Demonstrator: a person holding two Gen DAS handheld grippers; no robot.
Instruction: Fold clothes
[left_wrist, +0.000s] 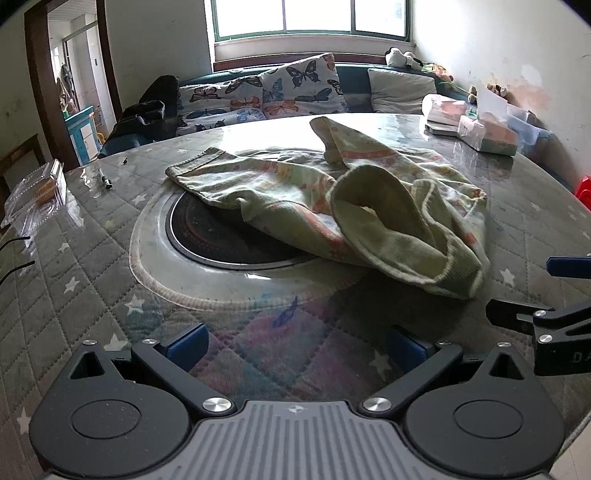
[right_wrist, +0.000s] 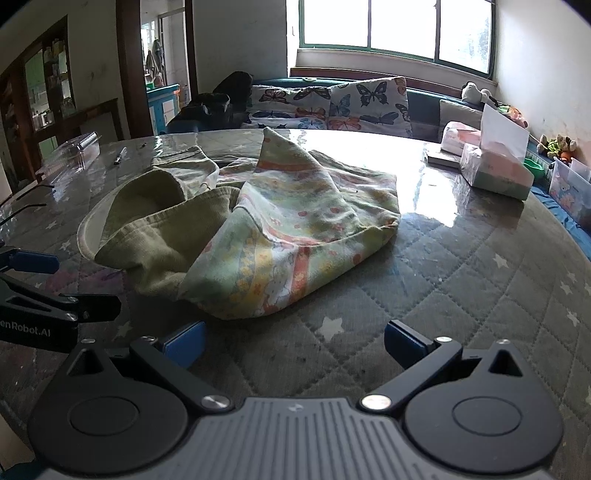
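Note:
A crumpled garment (left_wrist: 332, 206), pale green with orange and yellow print, lies in a heap on the round table (left_wrist: 92, 280); it also shows in the right wrist view (right_wrist: 280, 229). Its green ribbed waistband faces the front. My left gripper (left_wrist: 295, 349) is open and empty, just short of the garment's near edge. My right gripper (right_wrist: 293, 343) is open and empty, close to the garment's near printed edge. Each gripper shows at the other view's side: the right gripper (left_wrist: 532, 291) in the left wrist view, the left gripper (right_wrist: 70, 284) in the right wrist view.
A round hotplate inset (left_wrist: 221, 240) sits in the table's middle, partly under the garment. Tissue packs and boxes (left_wrist: 484, 133) stand at the far right. A clear plastic box (left_wrist: 40, 188) and a pen (left_wrist: 105, 179) lie at the left. A sofa with butterfly cushions (left_wrist: 280, 92) is behind.

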